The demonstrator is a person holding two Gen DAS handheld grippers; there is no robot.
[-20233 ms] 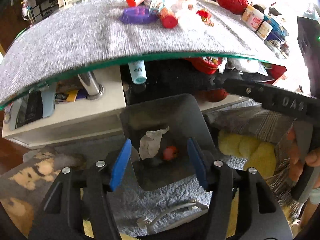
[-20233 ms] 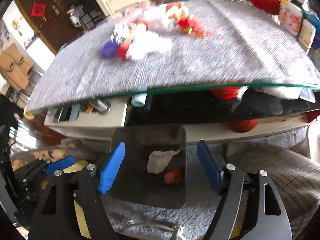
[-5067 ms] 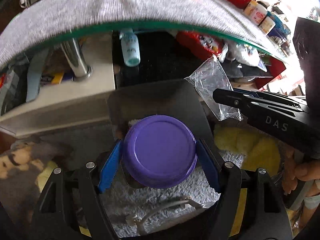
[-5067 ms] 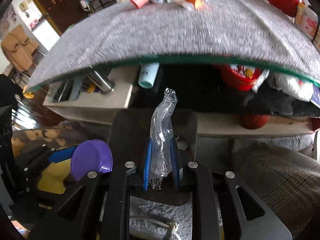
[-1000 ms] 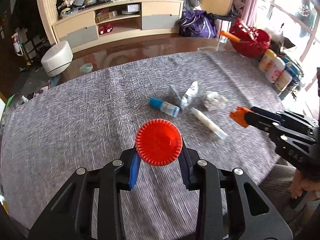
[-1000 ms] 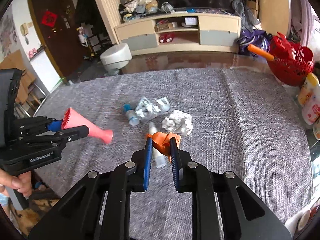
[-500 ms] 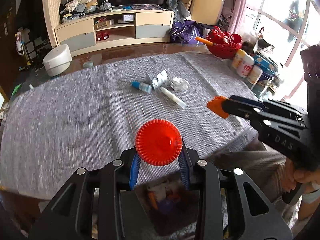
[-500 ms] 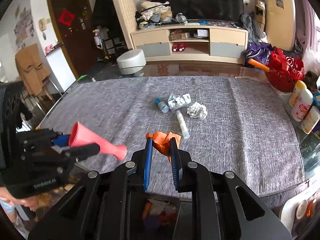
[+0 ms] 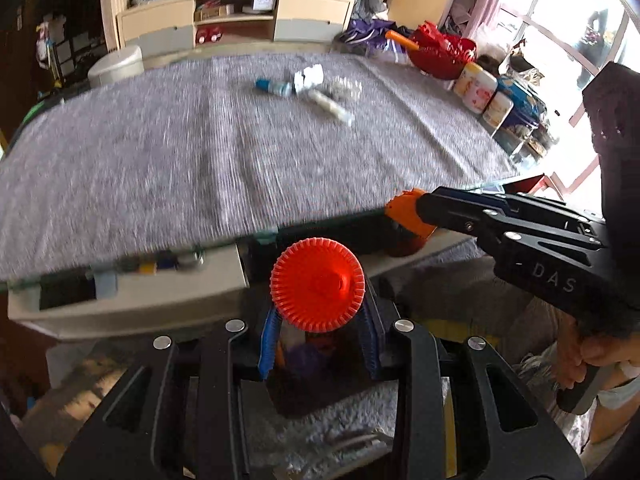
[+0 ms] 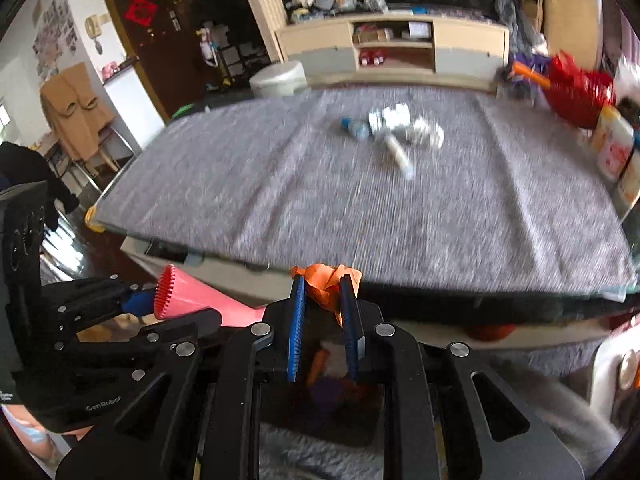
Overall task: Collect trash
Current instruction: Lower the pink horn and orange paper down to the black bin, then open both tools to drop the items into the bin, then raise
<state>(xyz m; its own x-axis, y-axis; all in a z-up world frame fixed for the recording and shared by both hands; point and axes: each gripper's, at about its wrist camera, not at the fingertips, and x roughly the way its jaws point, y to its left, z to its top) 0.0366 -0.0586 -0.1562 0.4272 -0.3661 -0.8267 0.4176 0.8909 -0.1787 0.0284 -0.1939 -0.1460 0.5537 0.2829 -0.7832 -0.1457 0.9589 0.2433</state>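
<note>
Both grippers are dropping past the table edge (image 9: 224, 236) toward the bin (image 10: 320, 408), left gripper (image 9: 318, 344) pinching the red funnel (image 9: 317, 285), right gripper (image 10: 322, 332) pinching the orange scrap (image 10: 324, 278), so both drops are looking imminent.

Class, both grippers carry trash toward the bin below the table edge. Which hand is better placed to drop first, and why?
Probably the left: the left gripper holds the red funnel-shaped piece right above the bin. The right gripper, with its orange scrap, looks nearer the table edge.

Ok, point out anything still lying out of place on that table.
A loose cluster of litter remains mid-table on the grey cloth: a blue-capped small bottle, crumpled foil-like wrappers, a white tube and a crumpled white wad. Motion blur hides finer detail.
</note>
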